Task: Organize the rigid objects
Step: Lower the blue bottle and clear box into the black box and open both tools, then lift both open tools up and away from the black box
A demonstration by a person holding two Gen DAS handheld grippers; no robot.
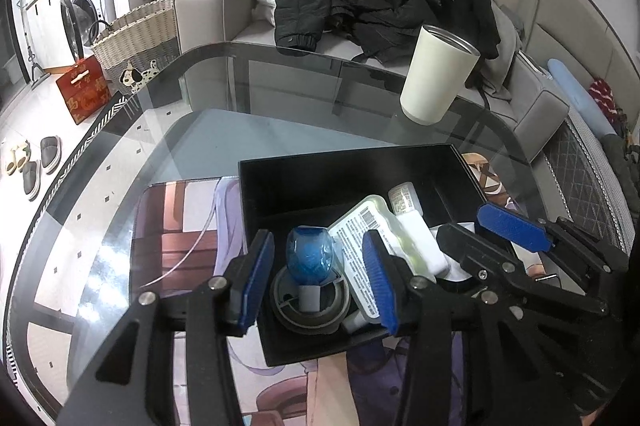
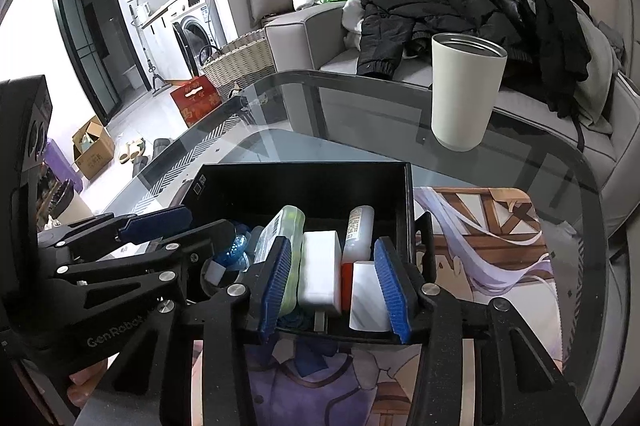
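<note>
1. Two grippers hang over the near end of the black box, which sits on the glass table and holds all the small things.
2. Left gripper stands part open around the blue ball; its pads are apart from it, gripping nothing.
3. The ball sits upright on a grey ring in the box's near left corner, straight ahead of that gripper.
4. Right gripper is part open over a white block and a white and red carton; whether a pad touches either I cannot tell.
5. Both lie lengthwise, running away from that gripper, so its jaws would close across their width.
6. A white cup stands well beyond the box, nearer the right gripper.
</note>
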